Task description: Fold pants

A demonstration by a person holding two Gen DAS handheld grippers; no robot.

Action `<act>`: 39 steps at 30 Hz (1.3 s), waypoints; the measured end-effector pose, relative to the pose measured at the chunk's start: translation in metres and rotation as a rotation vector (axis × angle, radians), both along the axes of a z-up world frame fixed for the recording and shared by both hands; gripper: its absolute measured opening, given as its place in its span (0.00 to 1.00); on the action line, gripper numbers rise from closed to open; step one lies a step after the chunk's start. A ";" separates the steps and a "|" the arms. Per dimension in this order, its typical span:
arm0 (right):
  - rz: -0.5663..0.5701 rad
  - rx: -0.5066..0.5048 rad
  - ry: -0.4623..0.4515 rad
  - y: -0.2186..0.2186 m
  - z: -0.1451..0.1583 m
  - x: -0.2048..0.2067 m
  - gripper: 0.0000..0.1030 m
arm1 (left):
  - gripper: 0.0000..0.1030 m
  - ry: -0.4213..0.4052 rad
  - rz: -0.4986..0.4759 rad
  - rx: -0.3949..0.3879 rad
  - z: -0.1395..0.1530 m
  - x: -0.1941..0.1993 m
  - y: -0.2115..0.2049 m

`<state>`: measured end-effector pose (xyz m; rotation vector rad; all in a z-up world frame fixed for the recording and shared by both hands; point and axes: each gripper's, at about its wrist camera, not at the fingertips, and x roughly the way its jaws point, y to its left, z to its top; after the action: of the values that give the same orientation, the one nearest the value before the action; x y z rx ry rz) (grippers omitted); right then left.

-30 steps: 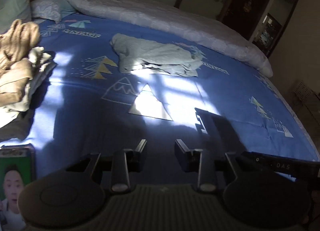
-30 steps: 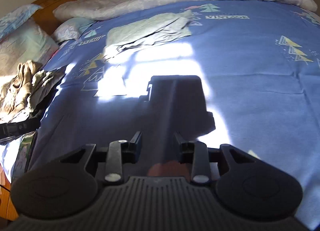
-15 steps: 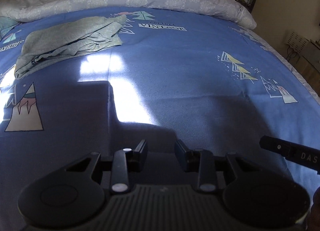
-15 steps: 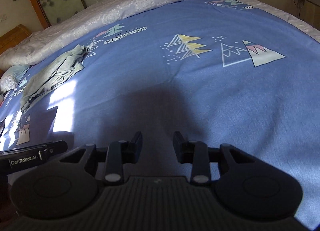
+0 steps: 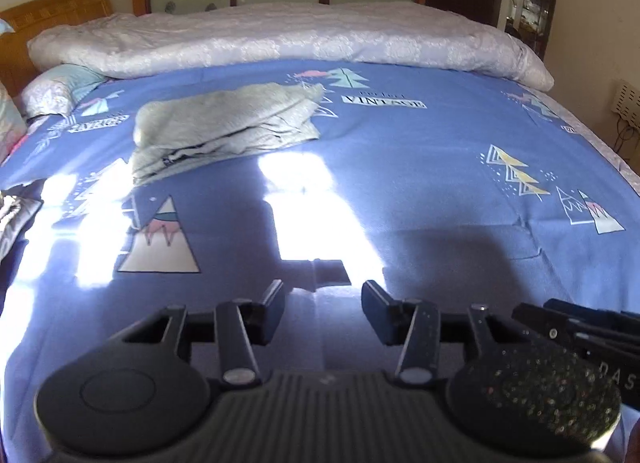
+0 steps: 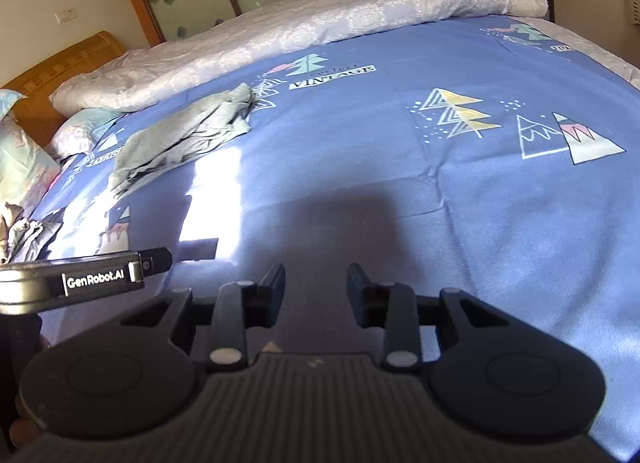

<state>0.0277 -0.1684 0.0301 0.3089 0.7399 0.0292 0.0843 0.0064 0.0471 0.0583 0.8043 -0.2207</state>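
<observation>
Pale grey-green pants (image 5: 224,125) lie crumpled on the blue patterned bedsheet (image 5: 420,167), toward the far left of the bed. They also show in the right wrist view (image 6: 180,139). My left gripper (image 5: 323,295) is open and empty, low over the near part of the sheet, well short of the pants. My right gripper (image 6: 316,279) is open and empty, also over the near sheet, to the right of the left one. The left gripper's body (image 6: 80,283) shows at the left of the right wrist view.
A rolled pale quilt (image 5: 280,39) runs along the far side of the bed. Pillows (image 5: 60,87) and a wooden headboard (image 5: 56,7) are at the far left. A pile of other clothes (image 6: 24,231) lies at the left edge. Sliding doors stand behind.
Both views swung right away from the clothes pile, then the left one swung back and rose toward the pants. Both grippers stayed open and empty; the left jaws look slightly wider.
</observation>
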 end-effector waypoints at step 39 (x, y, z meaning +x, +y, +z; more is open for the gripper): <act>0.082 -0.009 -0.181 0.043 0.099 -0.106 1.00 | 1.00 -0.213 0.155 0.108 0.097 -0.156 0.042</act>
<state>-0.0780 -0.1252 0.1290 0.2628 0.5731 0.1299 -0.0716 0.0482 0.1443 0.1183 0.6046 -0.0233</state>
